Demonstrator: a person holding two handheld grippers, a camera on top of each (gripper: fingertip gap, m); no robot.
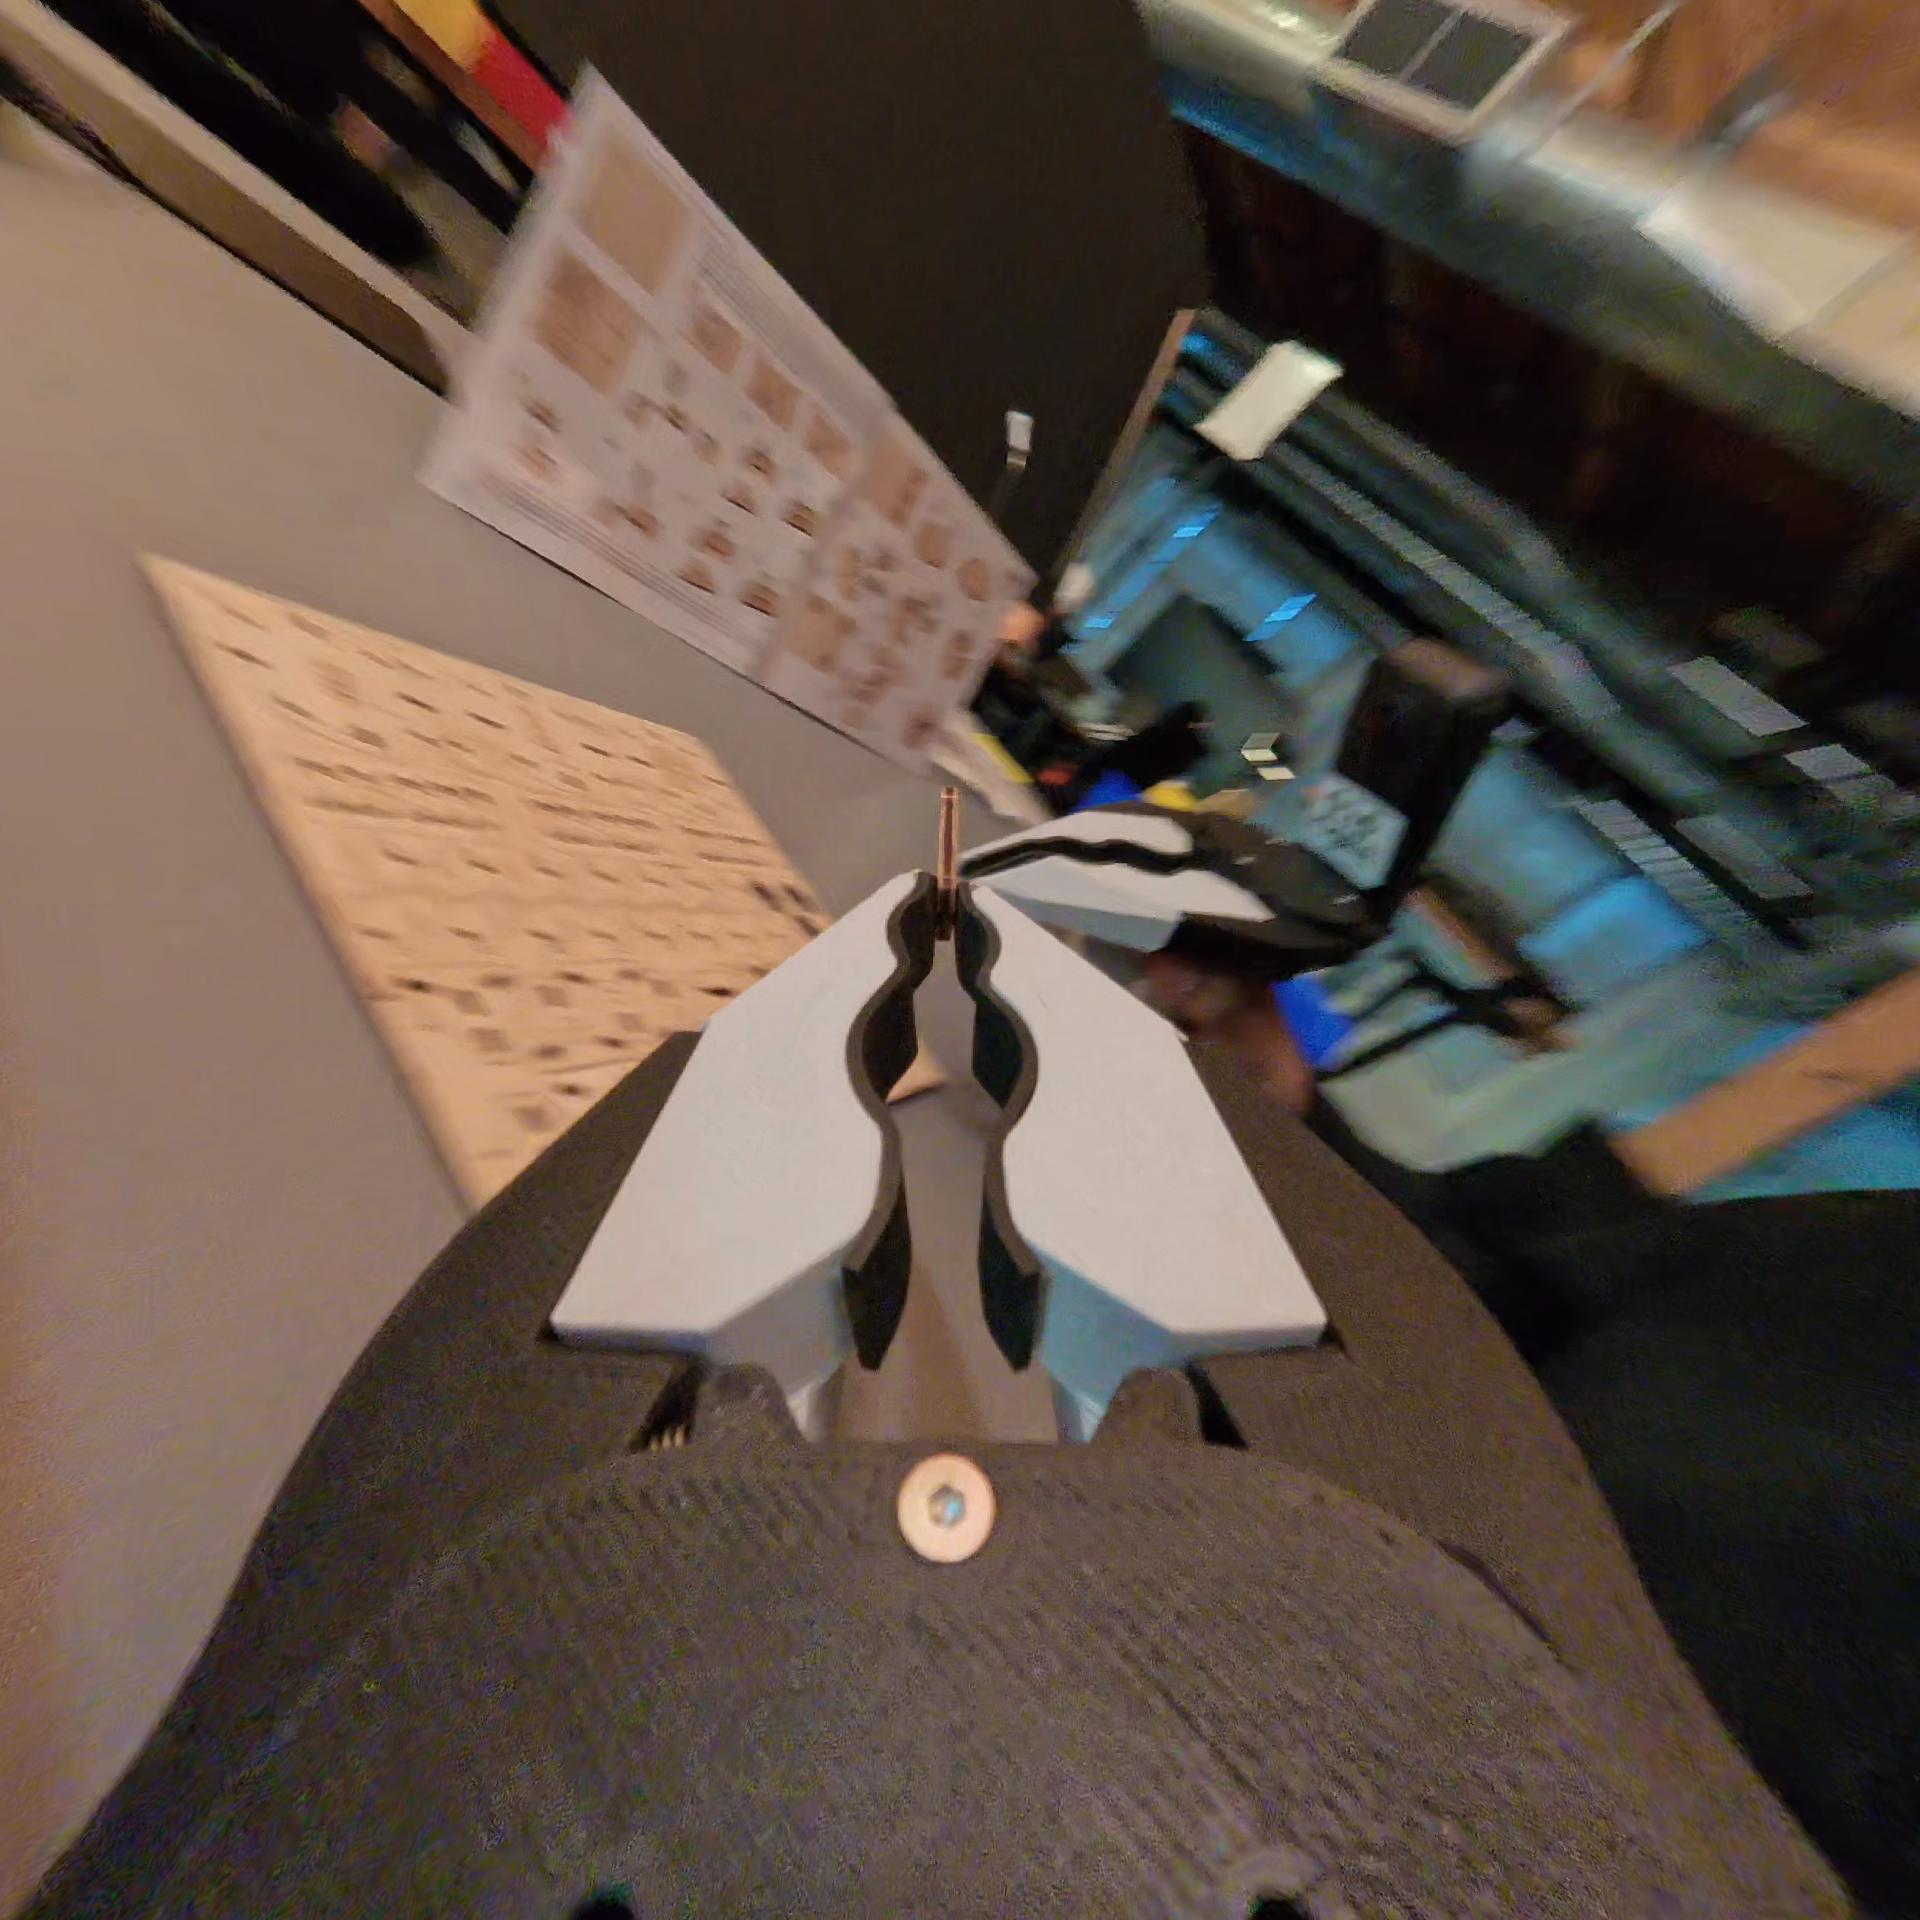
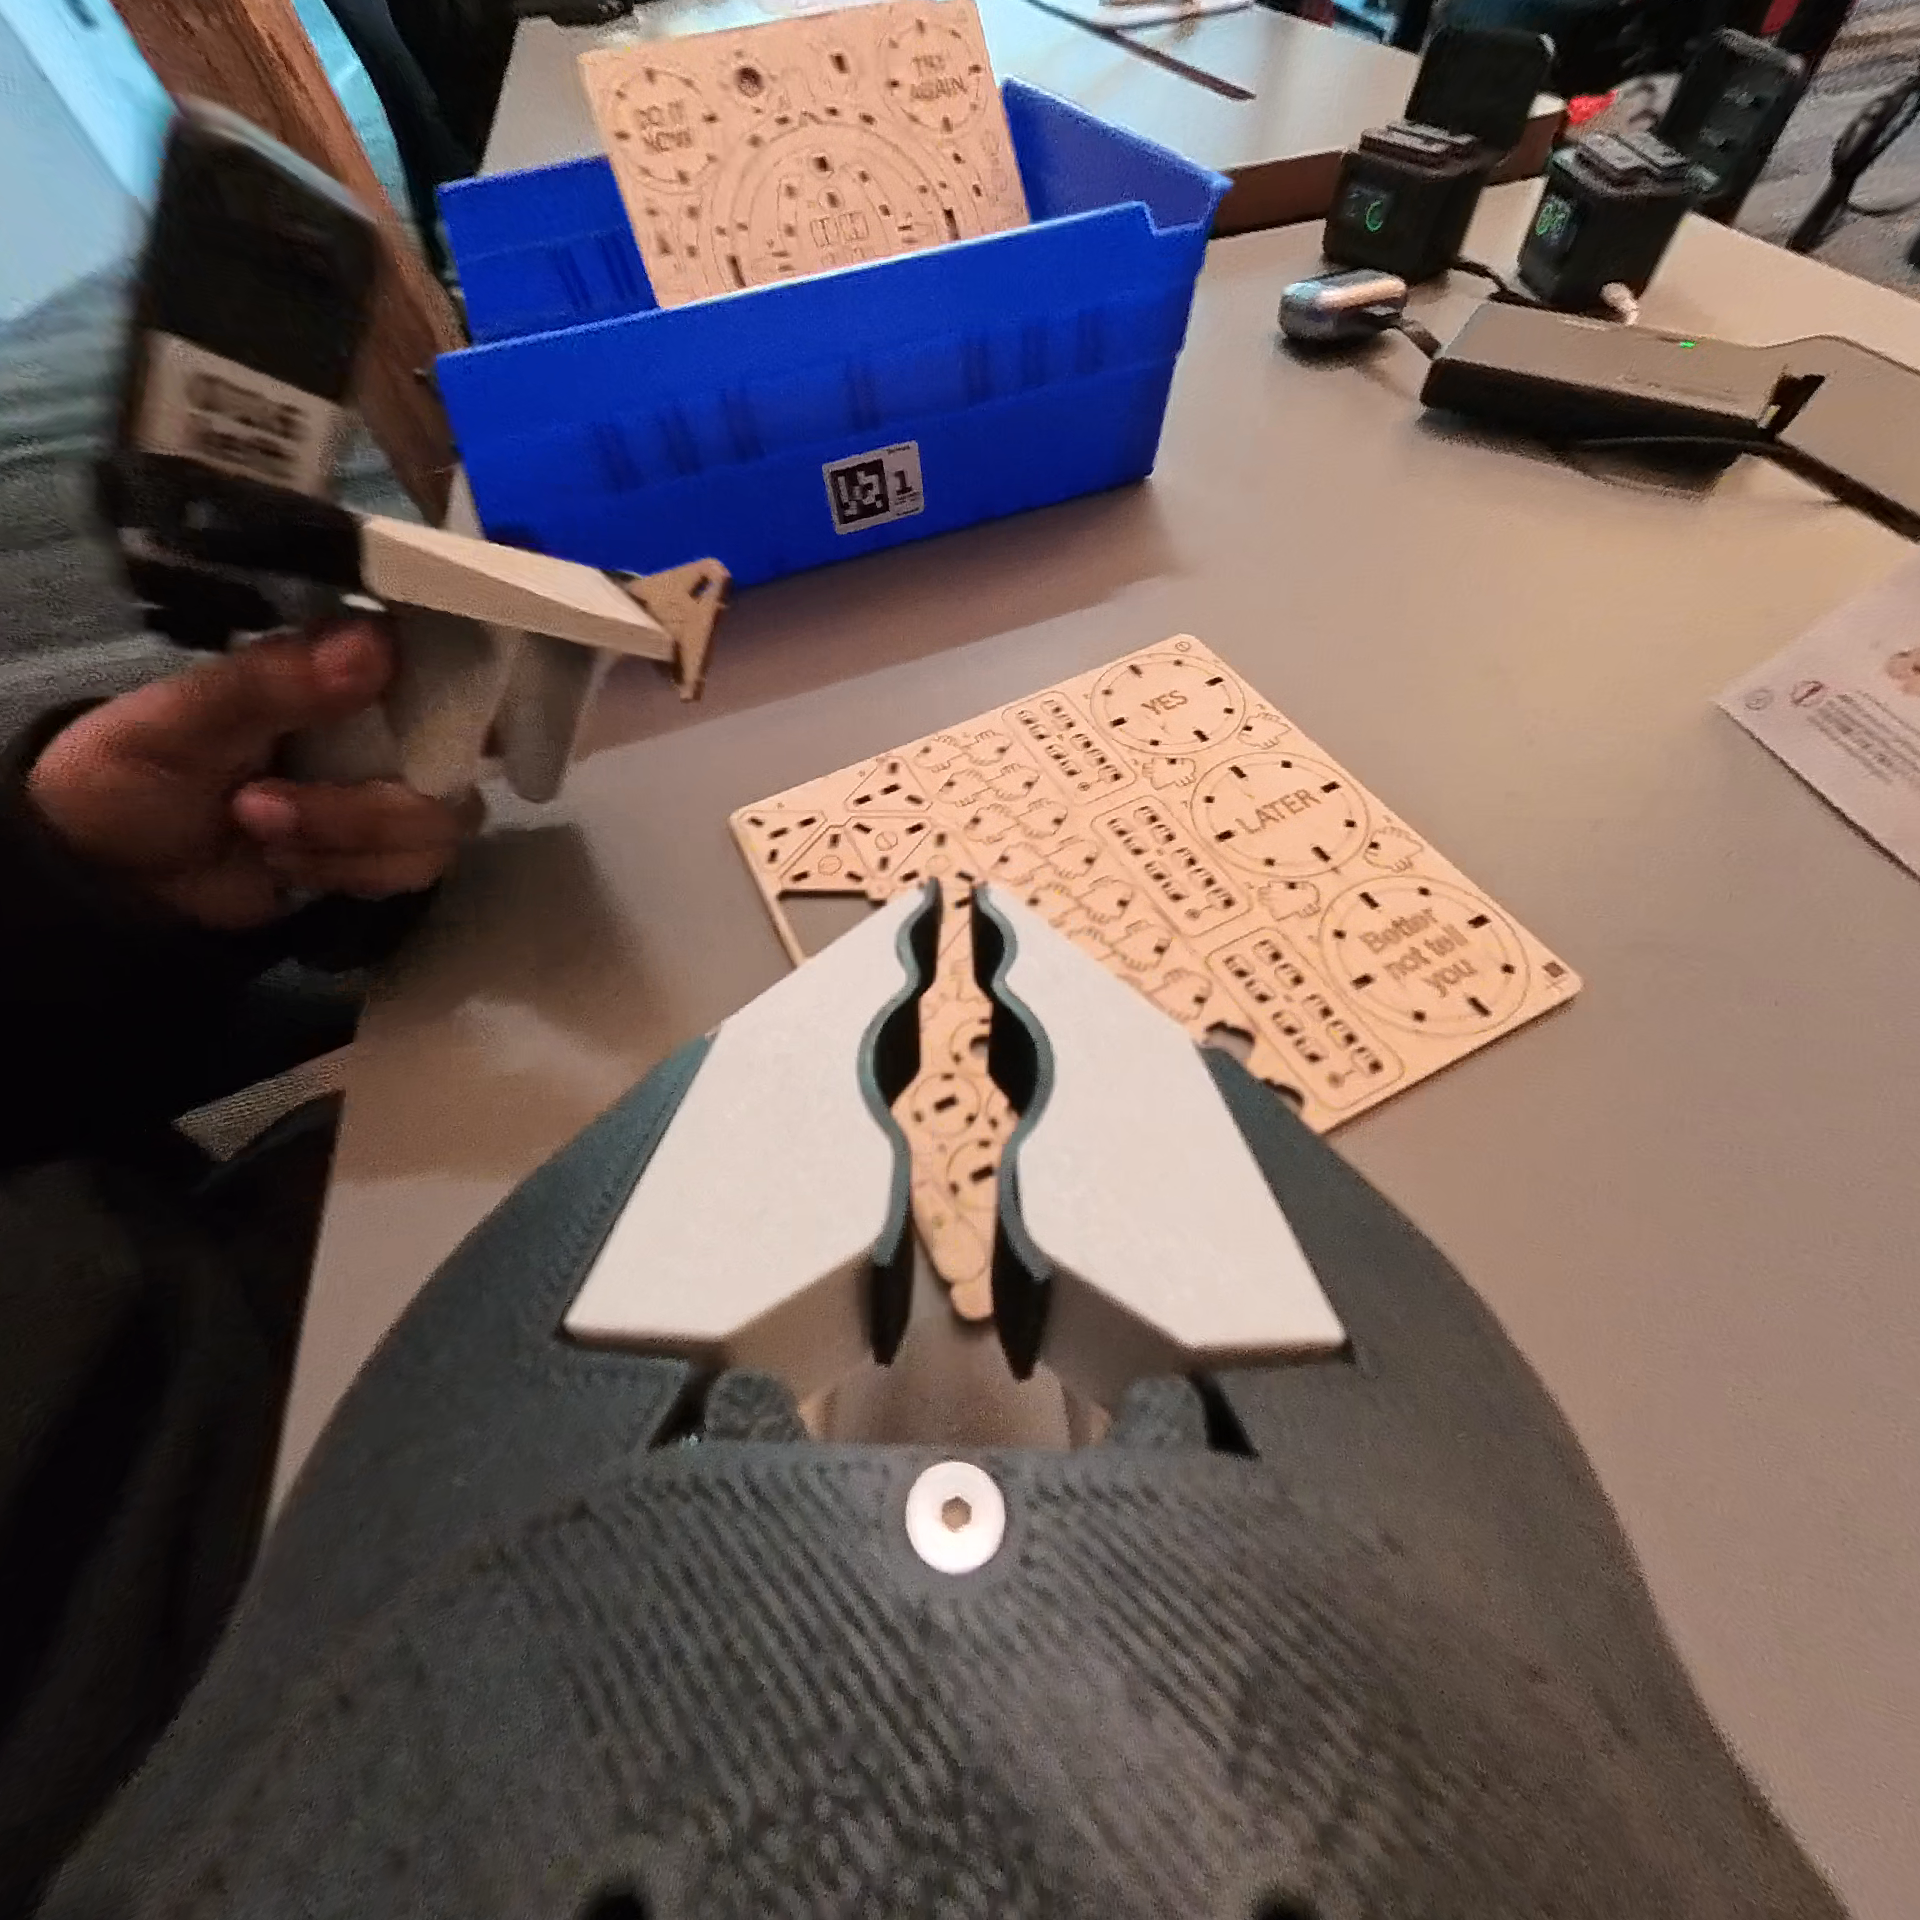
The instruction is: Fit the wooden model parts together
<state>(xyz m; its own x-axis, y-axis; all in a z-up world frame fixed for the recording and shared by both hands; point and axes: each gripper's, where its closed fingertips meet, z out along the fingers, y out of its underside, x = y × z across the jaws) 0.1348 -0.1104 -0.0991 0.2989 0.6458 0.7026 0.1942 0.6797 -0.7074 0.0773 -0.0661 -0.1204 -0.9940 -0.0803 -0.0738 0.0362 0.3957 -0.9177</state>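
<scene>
The left gripper (image 1: 943, 896) is up in the air with its fingertips pinched tight on a small flat wooden piece (image 1: 947, 852), seen edge-on in its own view and sticking out just past the tips. From the right wrist view that same piece (image 2: 686, 615) shows as a little triangular cut-out with slots, clamped at the very tip of the left gripper (image 2: 665, 623), and a hand (image 2: 239, 769) grips the handle behind it.

The right gripper (image 2: 956, 896) hangs low over the wooden sheet (image 2: 1299, 831), its tips parted by only a narrow slit with nothing caught between them; the sheet's cut shapes show through the gap. The sheet lies flat on the grey table (image 2: 1455, 644), spreading ahead and to the right of those tips.

Beyond the left gripper's tip stands a blue bin (image 2: 790, 436) with another wooden sheet (image 2: 810, 156) propped upright inside. Far ahead to the right of the right gripper sit black chargers (image 2: 1403, 197) and a black box (image 2: 1600, 374). A printed paper sheet (image 1: 727, 468) lies ahead of the left gripper in its own view.
</scene>
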